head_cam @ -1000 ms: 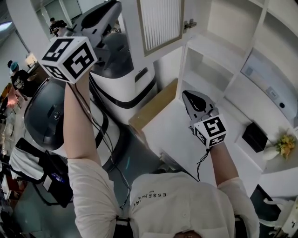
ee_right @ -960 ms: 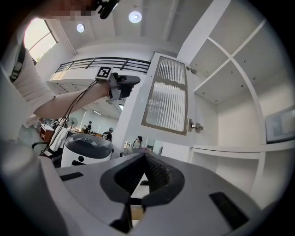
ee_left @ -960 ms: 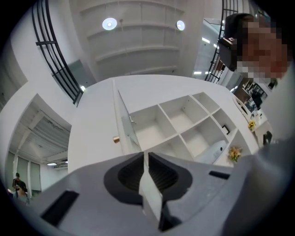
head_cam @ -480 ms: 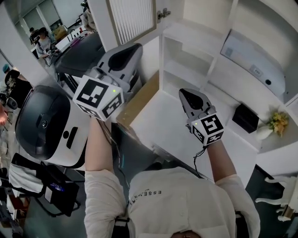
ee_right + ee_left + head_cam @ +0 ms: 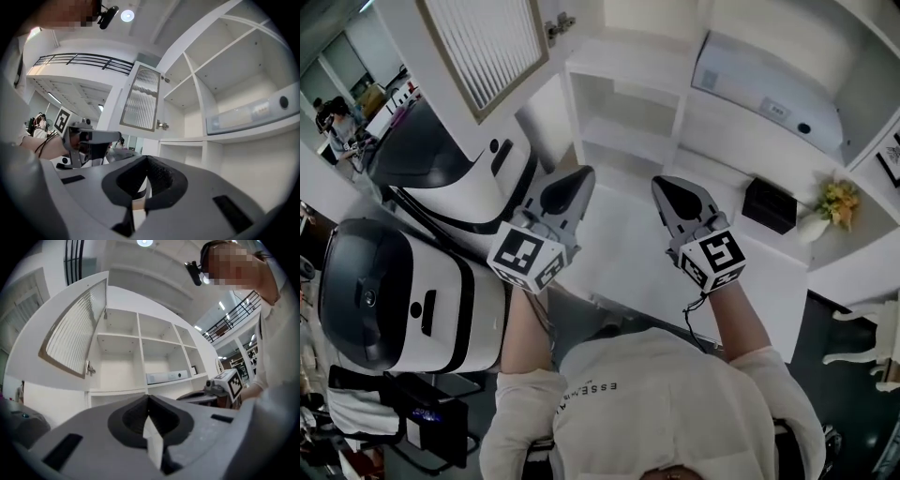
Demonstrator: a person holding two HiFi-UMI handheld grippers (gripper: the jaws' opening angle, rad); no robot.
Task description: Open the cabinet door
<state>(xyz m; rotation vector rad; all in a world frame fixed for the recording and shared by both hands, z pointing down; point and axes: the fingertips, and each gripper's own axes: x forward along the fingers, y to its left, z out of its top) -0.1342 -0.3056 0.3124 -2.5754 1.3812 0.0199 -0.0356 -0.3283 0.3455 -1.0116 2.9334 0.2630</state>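
Observation:
The cabinet door [image 5: 483,47], white-framed with ribbed glass, stands swung open at the upper left, its hinge [image 5: 558,23] on the shelf unit's edge. In the left gripper view the door [image 5: 75,336] hangs open to the left of bare shelves. In the right gripper view the door [image 5: 140,98] also shows open. My left gripper [image 5: 578,178] is shut and holds nothing, low over the white counter, well below the door. My right gripper [image 5: 667,187] is shut and empty beside it, pointing at the shelves.
The white shelf unit [image 5: 675,112] holds a long white device [image 5: 764,89], a black box [image 5: 769,204] and yellow flowers in a vase [image 5: 830,202]. Large white and black machines [image 5: 403,291] stand at the left. A white chair [image 5: 872,337] is at the right, and people [image 5: 342,117] are at the far left.
My left gripper has dropped from up near the door to counter height beside the right gripper. The door stays open. The right gripper shifted slightly.

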